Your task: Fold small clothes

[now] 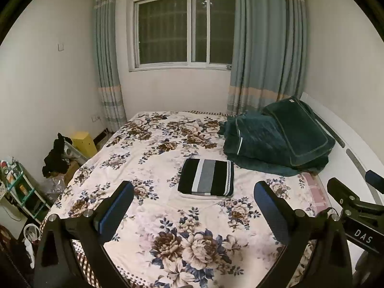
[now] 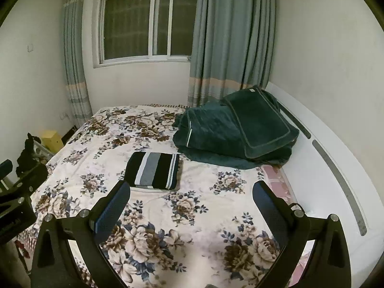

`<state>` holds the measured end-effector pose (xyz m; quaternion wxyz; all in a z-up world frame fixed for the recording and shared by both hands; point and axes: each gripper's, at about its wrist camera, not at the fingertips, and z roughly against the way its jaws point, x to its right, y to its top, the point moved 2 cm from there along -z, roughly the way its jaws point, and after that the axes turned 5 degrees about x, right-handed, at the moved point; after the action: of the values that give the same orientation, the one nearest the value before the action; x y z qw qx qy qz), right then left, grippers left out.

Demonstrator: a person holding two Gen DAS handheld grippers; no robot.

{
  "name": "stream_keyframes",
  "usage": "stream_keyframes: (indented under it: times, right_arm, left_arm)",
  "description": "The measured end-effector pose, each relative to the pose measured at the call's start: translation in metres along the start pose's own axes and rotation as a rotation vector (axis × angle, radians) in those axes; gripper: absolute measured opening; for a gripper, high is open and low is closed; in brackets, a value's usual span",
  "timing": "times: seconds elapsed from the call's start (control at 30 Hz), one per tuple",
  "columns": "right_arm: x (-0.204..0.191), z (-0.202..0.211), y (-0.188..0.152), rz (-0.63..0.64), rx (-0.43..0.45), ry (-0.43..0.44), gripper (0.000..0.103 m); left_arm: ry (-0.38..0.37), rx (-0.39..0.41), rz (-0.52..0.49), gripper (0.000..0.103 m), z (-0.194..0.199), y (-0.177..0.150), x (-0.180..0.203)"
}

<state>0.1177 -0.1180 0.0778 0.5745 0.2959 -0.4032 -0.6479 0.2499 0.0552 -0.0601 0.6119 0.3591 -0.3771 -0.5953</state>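
Flanking folded garment [image 1: 206,177]: green quilt [image 1: 276,141].

White letters "DAS" stand on the right hand-held gripper [image 1: 374,182] body.

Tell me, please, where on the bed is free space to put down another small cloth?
Free: the floral sheet between both open tools and the folded striped garment, and the wide stretch to its left, up to the window-side edge. Crowded: the far right corner, where the dark green blanket is heaped close beside the garment.
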Motion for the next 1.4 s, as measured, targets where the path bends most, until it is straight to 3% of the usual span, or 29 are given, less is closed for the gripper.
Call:
stream_keyframes:
  times: [0.33,1.4]
  right_arm:
    - [0.002,-0.014,0.002,0.003,-0.012,0.045,0.103]
    - [-0.002,-0.011,0.003,0.004,-0.008,0.059,0.103]
  left_arm:
    - [0.014,-0.004,-0.006,0.102,0.004,0.002,0.0]
    - [0.015,0.018,-0.007,0.102,0.012,0.008,0.002]
